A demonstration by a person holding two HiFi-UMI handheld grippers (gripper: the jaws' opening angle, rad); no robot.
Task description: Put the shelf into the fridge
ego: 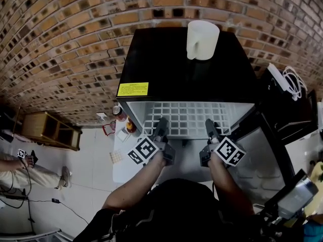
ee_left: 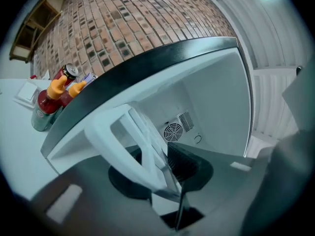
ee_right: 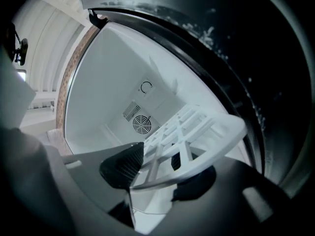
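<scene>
The white grid shelf [ego: 186, 117] sticks out of the open front of a black mini fridge [ego: 186, 69], its back part inside. My left gripper [ego: 161, 127] holds the shelf's front edge left of centre. In the left gripper view the shelf [ee_left: 106, 136] runs between the dark pads of that gripper [ee_left: 157, 173], which press on it. My right gripper [ego: 211, 130] is at the front edge further right. In the right gripper view the shelf rim [ee_right: 206, 141] lies across one jaw of that gripper [ee_right: 162, 173], and the jaws stand wide around it.
A white pitcher [ego: 203, 39] stands on the fridge top. The fridge door [ego: 262, 150] hangs open at the right. Sauce bottles and a can [ee_left: 49, 100] stand on a white table [ego: 123, 155] left of the fridge. A fan vent [ee_right: 141, 124] marks the fridge's back wall. A brick wall lies behind.
</scene>
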